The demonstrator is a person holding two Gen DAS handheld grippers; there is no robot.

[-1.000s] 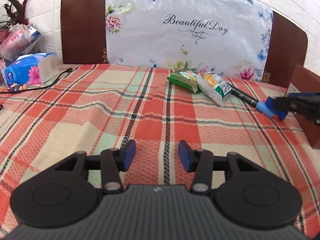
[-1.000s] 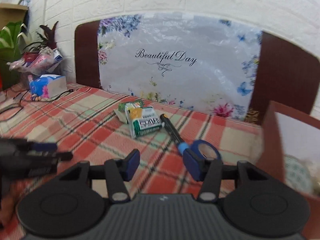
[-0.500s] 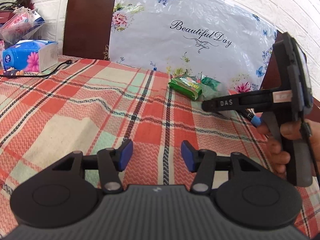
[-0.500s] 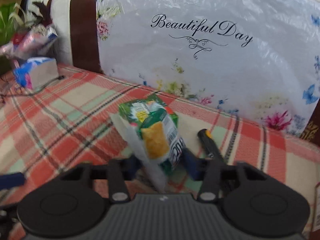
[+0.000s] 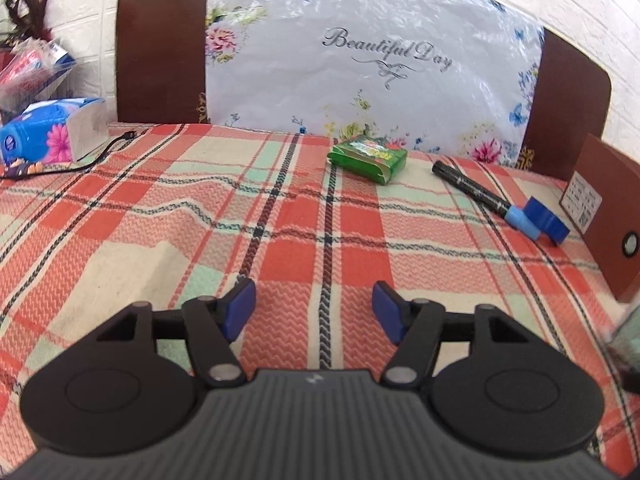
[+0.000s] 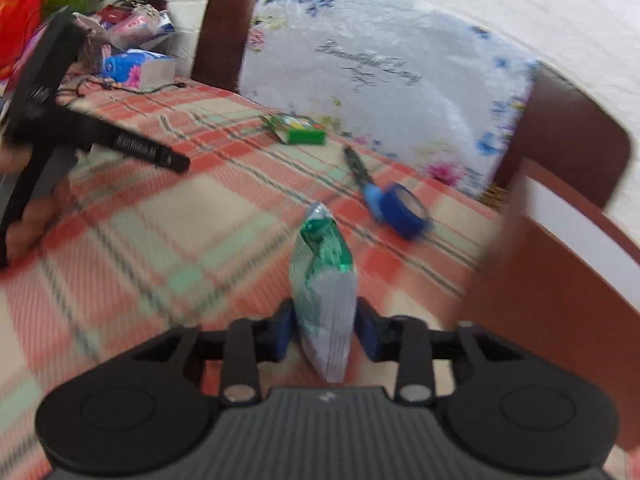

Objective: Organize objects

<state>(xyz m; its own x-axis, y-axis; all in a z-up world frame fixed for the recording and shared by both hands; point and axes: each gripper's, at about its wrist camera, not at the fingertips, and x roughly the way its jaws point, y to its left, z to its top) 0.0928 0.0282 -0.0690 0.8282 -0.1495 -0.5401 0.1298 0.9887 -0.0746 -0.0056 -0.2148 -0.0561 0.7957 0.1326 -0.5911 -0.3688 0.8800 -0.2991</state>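
We see our right gripper (image 6: 324, 332) with a snack bag (image 6: 324, 280) standing upright between its blue pads; the jaws are opening, yet both pads appear to touch the bag's sides, though blur makes this hard to judge. A brown box (image 6: 560, 280) stands at three o'clock from the bag. At one o'clock lies a roll of blue tape (image 6: 404, 210), touching the blue cap of a black marker (image 6: 358, 170). A green packet (image 6: 298, 130) lies at twelve o'clock on the plaid tablecloth (image 6: 180, 220). Our left gripper (image 5: 314, 312) hovers over the cloth, its jaws opening with nothing between them. From there, the packet (image 5: 366, 154) lies at twelve o'clock, the marker (image 5: 480, 196) and tape (image 5: 546, 222) at two.
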